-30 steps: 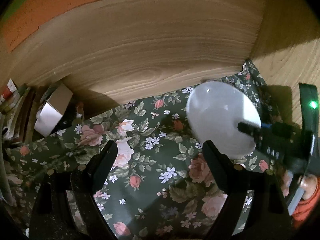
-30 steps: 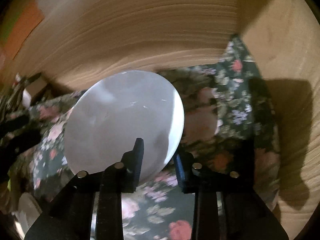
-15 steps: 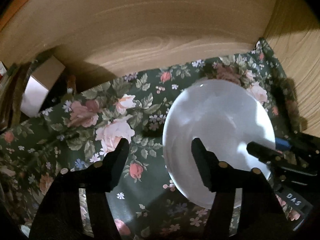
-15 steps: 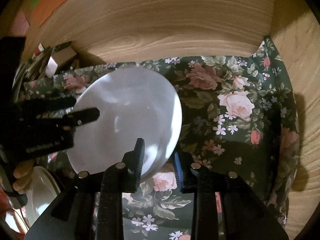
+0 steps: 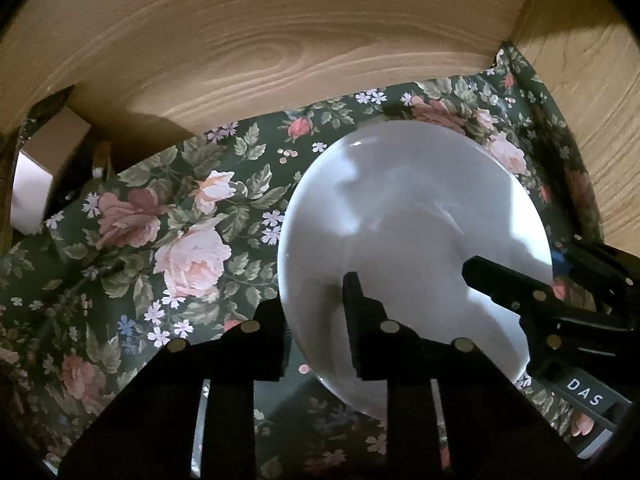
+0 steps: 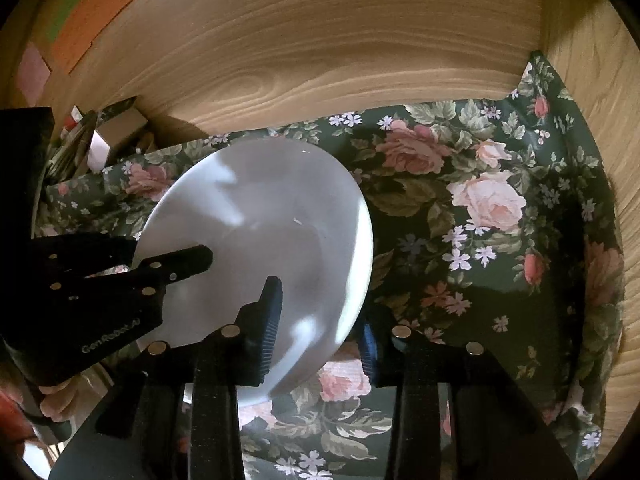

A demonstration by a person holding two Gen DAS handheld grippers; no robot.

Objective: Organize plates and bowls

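Plate (image 5: 416, 240): one white, glossy plate, tilted with its near edge raised; whether its far edge rests on the floral cloth (image 5: 180, 216) or hangs just above it cannot be told.
Where it is: inside a wooden corner, back panel (image 5: 280, 32) behind and side panel (image 6: 600, 80) to the right; the cloth covers the counter beneath.
Left gripper (image 5: 316, 312): jaws clenched on the plate's near-left rim, one finger on the upper face, the other under the edge.
Right gripper (image 6: 320, 312): jaws pinching the near-right rim, one ribbed finger on top and the other below; the opening is easing in slightly with the rim between the pads.
Stiffness: looks like ceramic or melamine, so rigid, with no give under the jaws.
Weight: likely moderate; held by one edge it wants to droop at the far side.
Surface: smooth and shiny, so probably slippery under narrow pads.
Fragility: would likely chip or crack if dropped or knocked on the wood panels.
Where to hold: the rim, fingers above and below, on two separated points as here.
Clutter: boxes (image 6: 116, 132) at far left, well apart from the plate.
Notes: coloured paper slips (image 6: 96, 12) stuck on the back panel.
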